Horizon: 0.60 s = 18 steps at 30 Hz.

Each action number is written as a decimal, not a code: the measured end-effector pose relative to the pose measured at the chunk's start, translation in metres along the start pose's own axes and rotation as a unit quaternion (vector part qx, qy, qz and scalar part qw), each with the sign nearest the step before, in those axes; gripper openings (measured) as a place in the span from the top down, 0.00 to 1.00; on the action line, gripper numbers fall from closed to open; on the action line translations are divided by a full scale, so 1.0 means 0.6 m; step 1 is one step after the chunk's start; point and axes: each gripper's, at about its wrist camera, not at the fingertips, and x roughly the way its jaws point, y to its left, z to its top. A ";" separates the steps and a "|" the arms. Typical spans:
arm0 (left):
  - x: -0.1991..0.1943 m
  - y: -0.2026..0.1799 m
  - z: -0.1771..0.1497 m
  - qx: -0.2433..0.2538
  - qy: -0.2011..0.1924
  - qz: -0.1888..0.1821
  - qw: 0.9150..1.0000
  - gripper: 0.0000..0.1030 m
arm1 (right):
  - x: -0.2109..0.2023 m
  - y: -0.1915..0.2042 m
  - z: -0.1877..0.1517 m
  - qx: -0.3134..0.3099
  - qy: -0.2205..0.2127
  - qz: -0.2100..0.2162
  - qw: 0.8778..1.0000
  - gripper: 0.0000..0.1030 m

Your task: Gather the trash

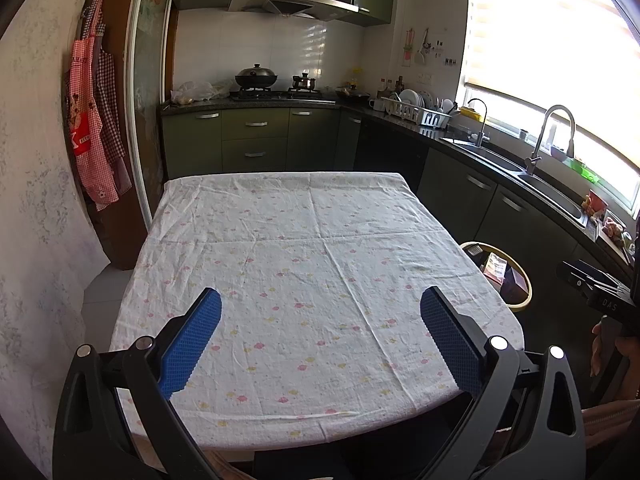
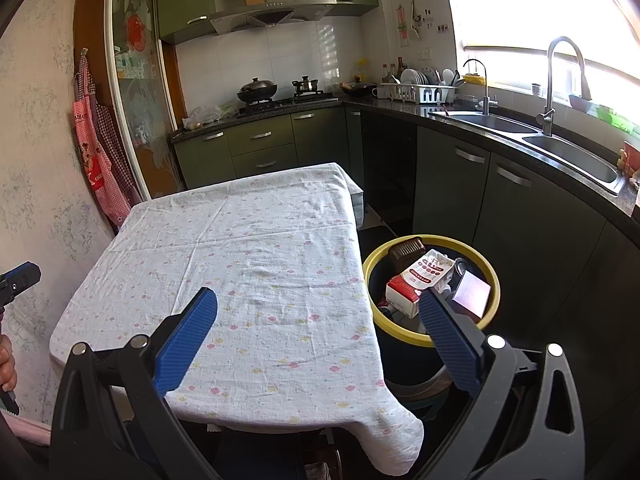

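Note:
A yellow-rimmed dark trash bin (image 2: 496, 280) stands on the floor right of the table and holds a red-and-white carton (image 2: 420, 280), a brown box (image 2: 406, 250) and a pinkish packet (image 2: 472, 292). The bin (image 1: 524, 280) shows past the table's right edge in the left wrist view. My left gripper (image 1: 320, 304) hangs open above the near part of the table (image 1: 320, 232), nothing between its blue pads. My right gripper (image 2: 318, 304) is open too, over the table's right edge (image 2: 256, 248), its right finger (image 2: 448, 336) in front of the bin.
The floral white cloth covers the table. Dark green cabinets and a black counter with a double sink (image 2: 560, 148) run along the right. A stove with a wok (image 1: 256, 78) stands at the back. Aprons (image 1: 96, 120) hang on the left wall. A hand (image 1: 612, 352) holds the other gripper.

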 end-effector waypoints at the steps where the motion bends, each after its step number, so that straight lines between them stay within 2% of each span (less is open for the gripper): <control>1: 0.000 0.000 0.000 0.000 0.000 0.000 1.000 0.05 | 0.000 0.000 0.000 0.000 0.000 -0.001 1.000 0.07; 18: 0.000 0.000 0.000 0.000 -0.001 0.000 1.000 0.05 | 0.005 0.002 -0.003 -0.001 0.002 0.002 1.000 0.07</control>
